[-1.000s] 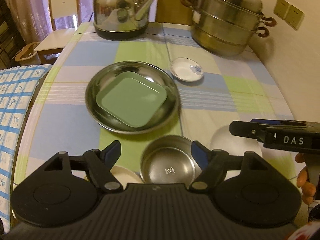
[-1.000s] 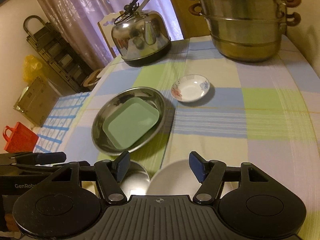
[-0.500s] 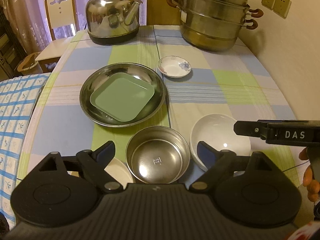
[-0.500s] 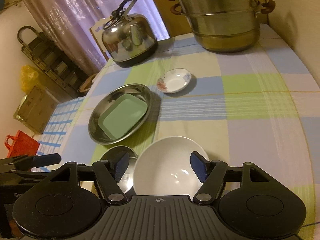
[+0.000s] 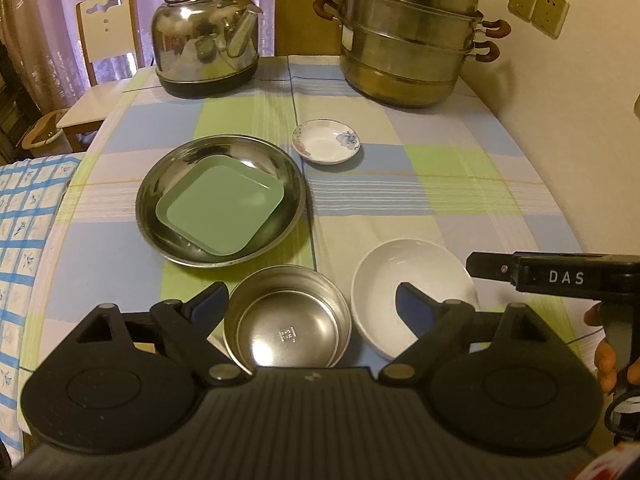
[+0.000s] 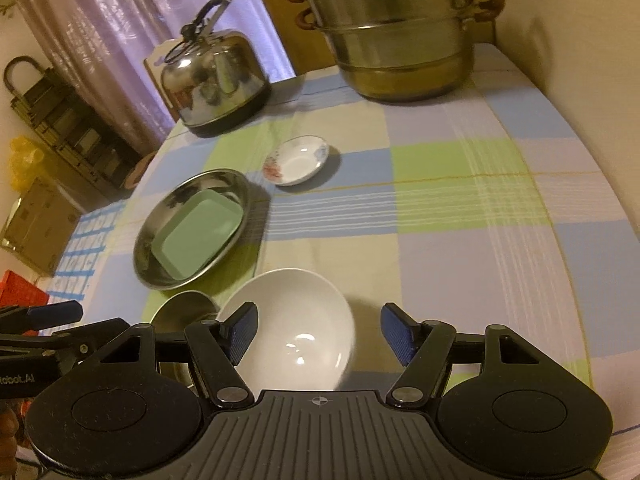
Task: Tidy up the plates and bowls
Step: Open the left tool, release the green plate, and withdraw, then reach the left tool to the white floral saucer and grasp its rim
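Bowls sit nearest on the checked tablecloth point(image 5: 460, 184): a steel bowl point(image 5: 287, 322) and a white bowl point(image 5: 412, 280) side by side, close but whether touching I cannot tell.

Left wrist view: left gripper point(image 5: 310, 305) spread wide, holding nothing, its fingers either side of the steel bowl from above. A sliver of another pale dish shows just under its left finger, mostly hidden. Right gripper enters from the right edge as a black bar marked DAS, over the white bowl's far side; a hand point(image 5: 608, 356) grips its handle.

Right wrist view: right gripper point(image 6: 316, 330) also spread, empty, the white bowl point(image 6: 292, 328) between and below its fingers. The steel bowl point(image 6: 182, 308) is mostly covered here by the gripper body and the white bowl's rim. The left gripper pokes in at the left edge, blue-tipped.

Beyond: a wide steel plate point(image 5: 168, 184) with a green square plate point(image 5: 220, 206) lying inside it. Past that, apart from it, a small flowered saucer point(image 5: 326, 146).

Far end: kettle point(image 5: 206, 46) on the left, stacked steamer pot point(image 5: 408, 40) on the right. Only the left view shows a white chair point(image 5: 106, 24) and wall sockets point(image 5: 538, 6); only the right view shows a dark rack point(image 6: 60, 120) and a yellow bag point(image 6: 24, 160) off the table.
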Motion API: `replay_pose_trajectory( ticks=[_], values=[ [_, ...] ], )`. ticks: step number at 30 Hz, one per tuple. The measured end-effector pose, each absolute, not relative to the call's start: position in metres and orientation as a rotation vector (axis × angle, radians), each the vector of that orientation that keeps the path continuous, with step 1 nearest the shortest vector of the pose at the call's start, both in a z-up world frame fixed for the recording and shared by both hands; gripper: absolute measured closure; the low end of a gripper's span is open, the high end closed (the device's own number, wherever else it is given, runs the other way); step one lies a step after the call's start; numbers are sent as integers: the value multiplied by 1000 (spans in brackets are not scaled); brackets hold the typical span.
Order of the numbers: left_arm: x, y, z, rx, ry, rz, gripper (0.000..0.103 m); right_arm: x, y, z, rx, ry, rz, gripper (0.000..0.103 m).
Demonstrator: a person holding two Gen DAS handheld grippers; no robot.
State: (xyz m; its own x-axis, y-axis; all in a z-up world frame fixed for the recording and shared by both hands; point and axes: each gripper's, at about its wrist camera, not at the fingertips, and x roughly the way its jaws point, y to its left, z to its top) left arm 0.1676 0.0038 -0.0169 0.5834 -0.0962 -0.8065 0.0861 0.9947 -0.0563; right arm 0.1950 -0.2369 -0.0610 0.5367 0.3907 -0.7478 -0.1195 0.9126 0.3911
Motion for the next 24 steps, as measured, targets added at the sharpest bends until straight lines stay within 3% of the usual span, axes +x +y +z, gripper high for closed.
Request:
replay_pose_trajectory(
  ticks=[24],
  values=[
    [259, -8, -38, 39, 954, -227, 14, 260, -259, -80, 303, 991, 182, 35]
  ],
)
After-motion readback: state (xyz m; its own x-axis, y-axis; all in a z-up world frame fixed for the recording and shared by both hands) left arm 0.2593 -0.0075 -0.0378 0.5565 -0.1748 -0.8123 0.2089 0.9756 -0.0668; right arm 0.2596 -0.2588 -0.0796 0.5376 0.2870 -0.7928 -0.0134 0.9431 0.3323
